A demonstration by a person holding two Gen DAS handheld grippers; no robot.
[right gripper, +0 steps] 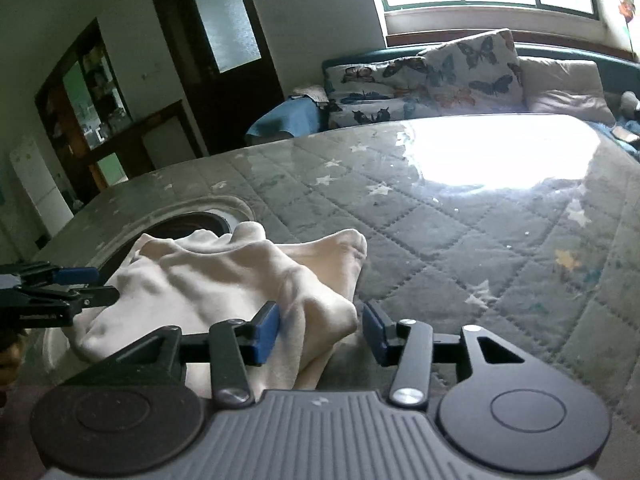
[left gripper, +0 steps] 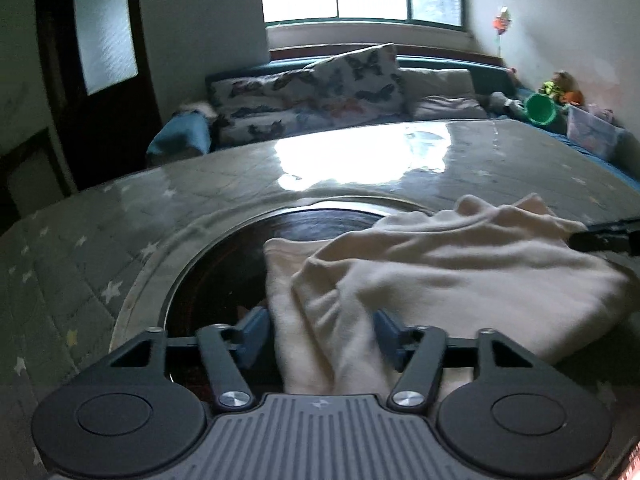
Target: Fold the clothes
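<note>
Left wrist view: The cream cloth point(left gripper: 420, 272) lies in a soft heap on the table point(left gripper: 100, 240), partly over a dark round hole point(left gripper: 224, 264) in the table cover. The cloth starts right at the left gripper point(left gripper: 320, 336) and spreads away from it, up and to the right. Its long side runs from the near left to the far right. The two blue fingers stand apart. A fold of cloth lies between them, but the pads do not seem to squeeze it; there is a little gap on the left side. So this gripper is spread and holds nothing tight. The tip of the right gripper point(left gripper: 600, 238) pokes in at the far right edge of the cloth.

Right wrist view: The same cloth point(right gripper: 224, 280) sits in front and to the left of the right gripper point(right gripper: 320, 332). One corner of the cloth lies between the blue fingers. It touches the left pad point(right gripper: 267, 332), but the right pad point(right gripper: 376, 336) is clear of it. So these fingers are spread too, not pinching. The left gripper point(right gripper: 80, 284) is at the other end of the cloth, on the left. Each hand is close to its own end, so I think either one can grab again to make the next fold.
</note>
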